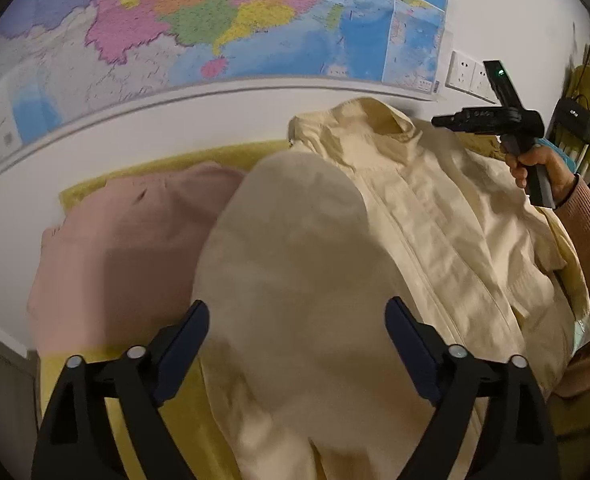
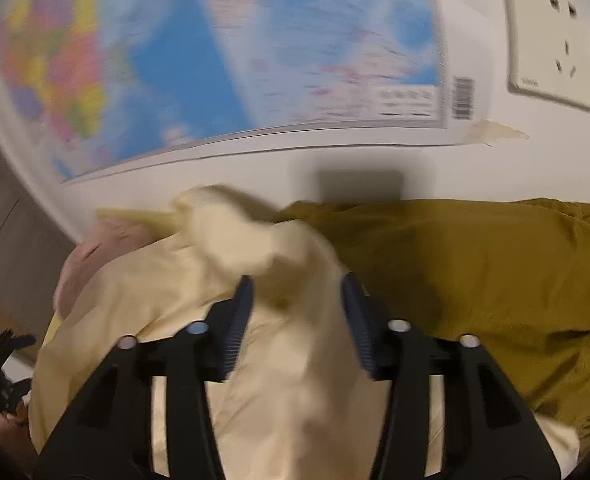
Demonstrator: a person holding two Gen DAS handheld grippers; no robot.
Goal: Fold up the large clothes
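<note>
Two grippers hang over one cream jacket (image 1: pixel 375 248), which lies front-up on the yellow cover (image 1: pixel 95 188) of a bed or table against the wall, its collar (image 1: pixel 359 120) toward the wall map (image 1: pixel 215 20) and one side already turned in over the front as a broad flap. The left gripper (image 1: pixel 297 344) stands wide above that flap with nothing between its jaws. The right gripper (image 2: pixel 297 316) is seen in its own blurred view about half open above the jacket's collar end; cloth bunches just ahead of its fingertips, but the pads do not appear to press on it. A pink garment (image 1: pixel 135 232) lies just beside the jacket on the side away from the right hand (image 1: pixel 535 168), and an olive-brown one (image 2: pixel 475 272) lies on the opposite side. By the look of it, the side fold is laid and both tools are free, so the step in hand is regripping. The next move likely calls for taking the other side or sleeve near the placket (image 1: pixel 427 240) and carrying it across evenly, without dragging the laid flap.
</note>
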